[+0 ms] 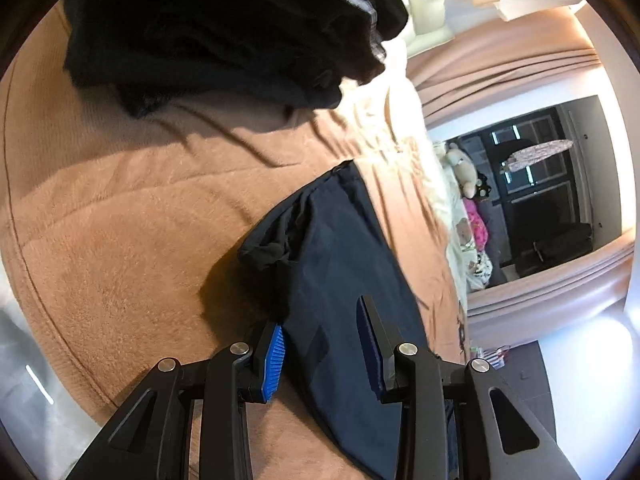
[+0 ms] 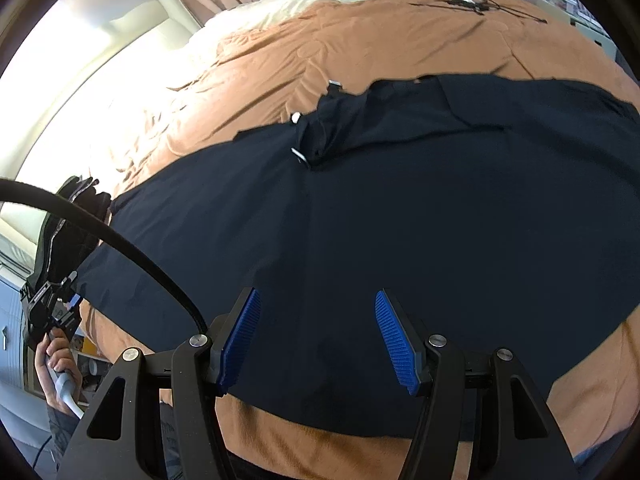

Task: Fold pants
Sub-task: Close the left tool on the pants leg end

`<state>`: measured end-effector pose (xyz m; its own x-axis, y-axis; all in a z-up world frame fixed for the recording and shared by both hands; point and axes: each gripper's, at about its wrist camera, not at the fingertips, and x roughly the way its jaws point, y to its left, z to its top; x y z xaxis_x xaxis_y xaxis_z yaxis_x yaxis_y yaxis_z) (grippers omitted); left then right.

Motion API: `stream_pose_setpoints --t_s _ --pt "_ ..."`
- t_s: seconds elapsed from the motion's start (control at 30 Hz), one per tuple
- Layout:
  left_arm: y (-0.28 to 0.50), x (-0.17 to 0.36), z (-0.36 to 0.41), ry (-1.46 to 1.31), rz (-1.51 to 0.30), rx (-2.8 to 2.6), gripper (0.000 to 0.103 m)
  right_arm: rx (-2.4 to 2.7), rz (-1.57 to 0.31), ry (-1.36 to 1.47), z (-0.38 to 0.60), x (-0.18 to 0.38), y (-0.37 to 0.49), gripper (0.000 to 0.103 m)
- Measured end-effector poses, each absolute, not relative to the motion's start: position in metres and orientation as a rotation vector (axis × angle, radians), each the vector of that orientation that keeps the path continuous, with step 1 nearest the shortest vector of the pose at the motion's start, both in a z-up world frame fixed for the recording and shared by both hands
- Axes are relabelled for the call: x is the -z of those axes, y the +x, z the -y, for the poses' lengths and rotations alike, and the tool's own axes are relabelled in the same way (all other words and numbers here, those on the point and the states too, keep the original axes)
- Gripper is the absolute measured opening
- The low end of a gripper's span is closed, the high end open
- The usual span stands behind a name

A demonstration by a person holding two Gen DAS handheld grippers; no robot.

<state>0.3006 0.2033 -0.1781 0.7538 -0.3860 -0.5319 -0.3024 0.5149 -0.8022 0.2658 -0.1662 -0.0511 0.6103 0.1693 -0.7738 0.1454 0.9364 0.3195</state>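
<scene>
Left wrist view: one left gripper (image 1: 322,354) with two blue-padded fingers (image 1: 273,360), set moderately apart. The jaws straddle one edge of the dark navy pants (image 1: 344,264); no pad is seen pressing the cloth, so nothing is gripped. The pants lie on one tan blanket (image 1: 120,248) covering the bed. One separate pile of dark garments (image 1: 224,28) sits further up on the blanket, well apart from the pants. One soft toy (image 1: 460,168) lies near the window.

Right wrist view: one right gripper (image 2: 316,340), two blue pads (image 2: 394,344), jaws wide and empty, hovering above the pants (image 2: 360,248). The pants are spread flat across the tan blanket (image 2: 280,60), waistband area toward the far side with small metal fittings (image 2: 298,154) visible. One black cable (image 2: 120,240) arcs across the left. At far left, one hand (image 2: 56,364) holds the left gripper (image 2: 60,304) at the pants' edge. One bundle of black wires (image 2: 468,2) lies on the far blanket.
</scene>
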Motion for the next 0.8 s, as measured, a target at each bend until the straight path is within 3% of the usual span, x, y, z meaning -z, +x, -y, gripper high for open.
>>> stream_pose_setpoints --t_s 0.5,0.57,0.63,0.7,0.8 --pt "0.313 0.192 -0.198 -0.995 -0.785 -0.024 0.035 0.0 -0.915 0.344 0.141 0.066 0.258 0.059" --pt "0.315 0.192 -0.198 -0.977 -0.796 -0.045 0.013 -0.002 -0.898 0.322 0.134 0.064 0.257 0.049" --pt "0.316 0.194 -0.198 -0.987 -0.799 -0.028 0.004 -0.015 -0.897 0.308 0.127 0.064 0.26 0.039" --pt "0.315 0.189 -0.199 -0.979 -0.788 -0.026 0.003 -0.029 -0.897 0.294 0.12 0.065 0.261 0.029" --pt "0.316 0.177 -0.198 -0.964 -0.765 -0.011 0.002 -0.048 -0.937 0.279 0.108 0.078 0.262 0.029"
